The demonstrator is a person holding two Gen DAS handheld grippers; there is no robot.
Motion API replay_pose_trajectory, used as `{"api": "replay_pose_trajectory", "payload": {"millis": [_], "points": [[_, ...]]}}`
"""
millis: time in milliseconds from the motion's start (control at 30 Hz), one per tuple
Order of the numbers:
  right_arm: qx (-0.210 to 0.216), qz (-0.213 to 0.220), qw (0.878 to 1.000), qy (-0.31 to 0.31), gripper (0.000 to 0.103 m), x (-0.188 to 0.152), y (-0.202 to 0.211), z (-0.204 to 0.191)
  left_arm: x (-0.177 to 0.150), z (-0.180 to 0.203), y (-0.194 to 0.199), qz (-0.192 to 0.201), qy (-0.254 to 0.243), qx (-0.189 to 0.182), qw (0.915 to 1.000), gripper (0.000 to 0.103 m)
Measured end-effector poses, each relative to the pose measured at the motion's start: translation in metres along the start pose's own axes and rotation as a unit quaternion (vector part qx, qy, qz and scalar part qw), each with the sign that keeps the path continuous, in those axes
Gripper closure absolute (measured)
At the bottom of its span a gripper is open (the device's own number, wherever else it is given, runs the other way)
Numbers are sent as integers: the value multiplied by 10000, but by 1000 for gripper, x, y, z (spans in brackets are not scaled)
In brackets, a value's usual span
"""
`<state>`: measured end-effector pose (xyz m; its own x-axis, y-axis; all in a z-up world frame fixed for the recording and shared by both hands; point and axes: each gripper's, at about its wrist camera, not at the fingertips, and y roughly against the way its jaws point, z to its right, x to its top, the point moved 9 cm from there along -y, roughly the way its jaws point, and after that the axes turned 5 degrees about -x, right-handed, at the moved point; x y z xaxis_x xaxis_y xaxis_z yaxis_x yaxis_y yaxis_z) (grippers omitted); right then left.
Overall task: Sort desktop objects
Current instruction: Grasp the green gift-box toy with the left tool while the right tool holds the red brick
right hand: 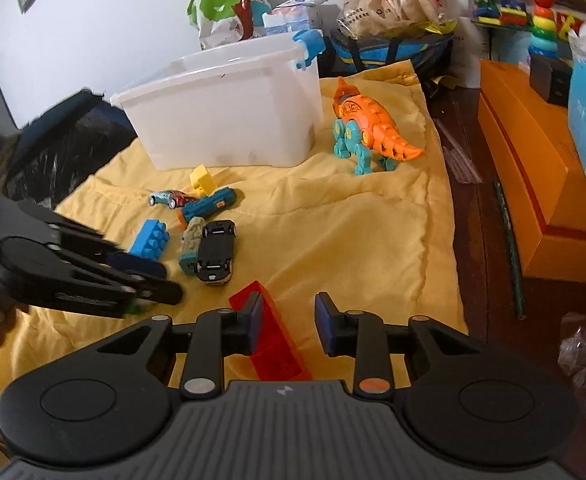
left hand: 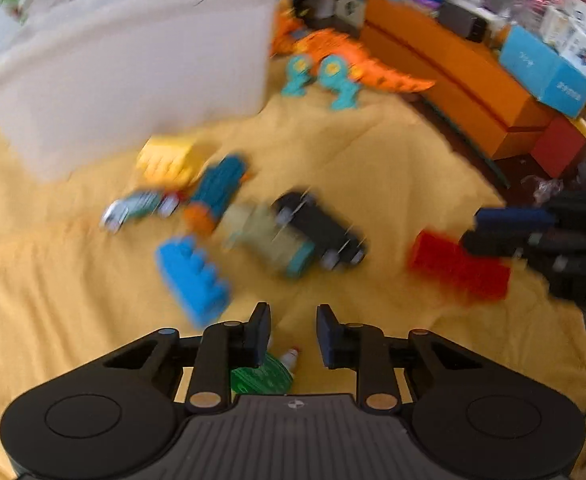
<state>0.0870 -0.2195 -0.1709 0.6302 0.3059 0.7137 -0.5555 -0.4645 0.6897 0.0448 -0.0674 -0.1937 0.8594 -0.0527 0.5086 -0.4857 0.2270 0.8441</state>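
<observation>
The left wrist view is blurred. My left gripper (left hand: 294,334) (right hand: 171,280) hangs low over the yellow cloth (left hand: 373,168), its jaws drawn close, with only cloth in the narrow gap. A green toy (left hand: 261,378) with a white and red tip lies under its left finger. My right gripper (right hand: 289,324) (left hand: 469,230) straddles a red brick (right hand: 281,348) (left hand: 457,268). The brick touches the left pad, and cloth shows between it and the right pad. Ahead lie a blue brick (right hand: 151,240), a black car (right hand: 215,250), a beige toy (right hand: 191,244) and a teal tube toy (right hand: 209,204).
A white plastic bin (right hand: 229,120) stands at the back of the cloth, with an orange dinosaur (right hand: 369,124) to its right. A yellow brick (right hand: 201,178) and a small car (right hand: 171,199) lie before the bin. Orange boxes (right hand: 525,184) line the right. A black bag (right hand: 61,152) sits left.
</observation>
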Motion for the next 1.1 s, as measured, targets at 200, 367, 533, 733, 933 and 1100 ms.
{"api": "replay_pose_trajectory", "payload": {"millis": [200, 367, 533, 733, 933, 1100], "points": [[383, -425, 9979, 315, 66, -6, -14, -20, -17, -32, 17, 56, 141, 283, 9995, 75], [430, -127, 9933, 1066, 77, -1, -6, -63, -31, -64, 27, 162, 443, 467, 9978, 74], [447, -103, 9901, 1324, 79, 11, -18, -86, -40, -85, 38, 168, 406, 766, 9961, 70], [318, -232, 9871, 1552, 55, 2, 5, -77, -45, -87, 59, 312, 499, 397, 9975, 64], [-363, -268, 9798, 1947, 73, -21, -9, -59, -48, -64, 65, 308, 318, 87, 9990, 62], [-514, -412, 9893, 1299, 89, -5, -26, -38, -55, -50, 64, 271, 138, 55, 9995, 61]]}}
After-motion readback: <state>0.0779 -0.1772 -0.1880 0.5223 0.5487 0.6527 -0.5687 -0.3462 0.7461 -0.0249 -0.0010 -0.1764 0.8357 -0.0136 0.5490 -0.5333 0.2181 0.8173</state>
